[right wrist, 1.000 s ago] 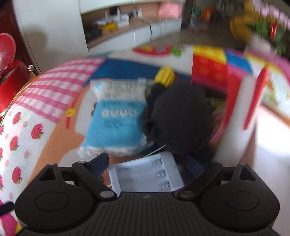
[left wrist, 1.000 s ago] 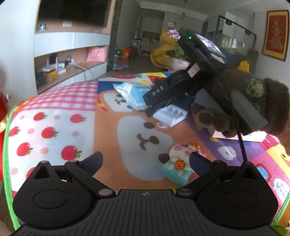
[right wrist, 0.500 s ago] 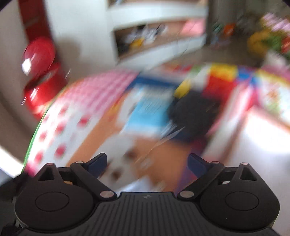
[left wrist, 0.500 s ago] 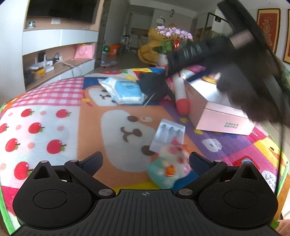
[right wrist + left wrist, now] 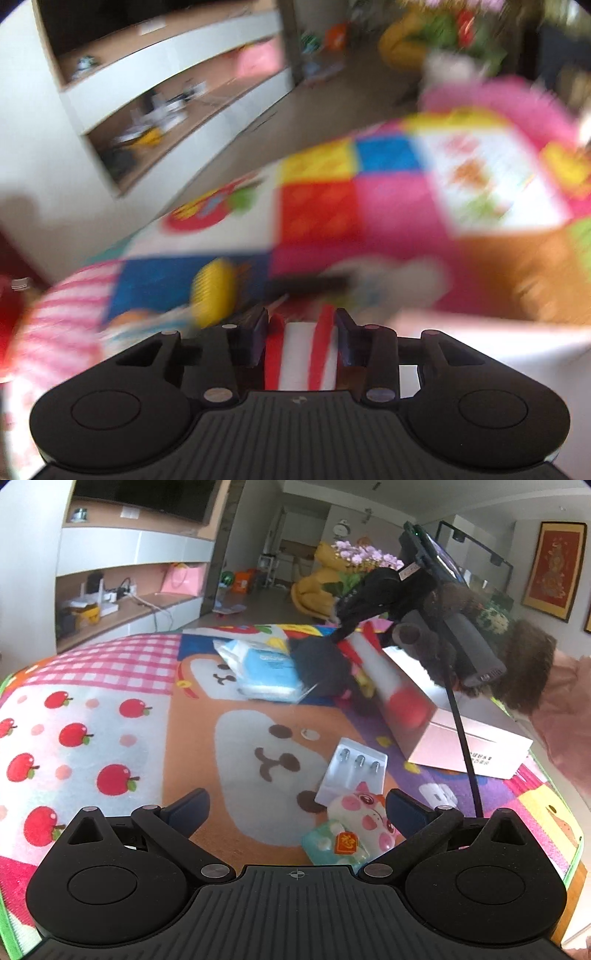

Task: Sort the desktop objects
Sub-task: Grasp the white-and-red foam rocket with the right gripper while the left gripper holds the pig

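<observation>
Sorting looks barely started. Colourful cartoon play mat [image 5: 110,709] still carries most items. Pale pink cardboard box [image 5: 476,738] sits at its right side. Right gripper [image 5: 300,332] has its jaws closing on a white-and-red striped cylinder [image 5: 301,354], lifted beside the box. Blue-white wipes packet [image 5: 264,672], black plush toy [image 5: 325,664], clear plastic battery case [image 5: 354,771], pink pig figurine [image 5: 354,827] remain unsorted. Left gripper [image 5: 295,808] hovers with fingers spread and empty, pig just between them.

R gripper [image 5: 299,332] jaws, wide before, now closing on red-white tube [image 5: 301,354] (view blurred).
</observation>
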`<state>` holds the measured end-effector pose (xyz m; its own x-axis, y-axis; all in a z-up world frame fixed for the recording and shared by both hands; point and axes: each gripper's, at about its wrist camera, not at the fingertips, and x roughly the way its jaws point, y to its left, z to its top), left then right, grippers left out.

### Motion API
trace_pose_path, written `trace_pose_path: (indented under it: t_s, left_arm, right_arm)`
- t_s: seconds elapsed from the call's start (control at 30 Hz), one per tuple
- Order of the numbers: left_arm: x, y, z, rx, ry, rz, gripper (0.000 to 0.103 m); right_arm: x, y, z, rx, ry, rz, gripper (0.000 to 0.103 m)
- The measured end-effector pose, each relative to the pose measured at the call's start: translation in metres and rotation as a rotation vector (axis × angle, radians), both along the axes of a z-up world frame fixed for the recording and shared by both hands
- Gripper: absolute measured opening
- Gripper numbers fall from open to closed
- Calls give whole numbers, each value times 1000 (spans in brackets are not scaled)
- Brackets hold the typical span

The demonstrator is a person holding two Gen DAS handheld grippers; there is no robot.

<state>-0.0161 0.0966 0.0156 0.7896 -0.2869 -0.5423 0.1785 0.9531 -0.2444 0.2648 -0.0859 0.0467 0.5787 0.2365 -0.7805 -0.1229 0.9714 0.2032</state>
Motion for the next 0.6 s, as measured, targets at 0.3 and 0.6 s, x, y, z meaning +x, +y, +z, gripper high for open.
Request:
trace_pose_path:
  t_s: [0.3, 0.6]
  left_arm:
    - [-6, -10, 2, -7, -11, -37, 103]
    - [-10, -20, -2, 46, 13, -21, 103]
  right_arm:
    - [-68, 22, 25, 199, 38, 253, 47]
    - [-187, -13, 50, -122, -366, 293, 70]
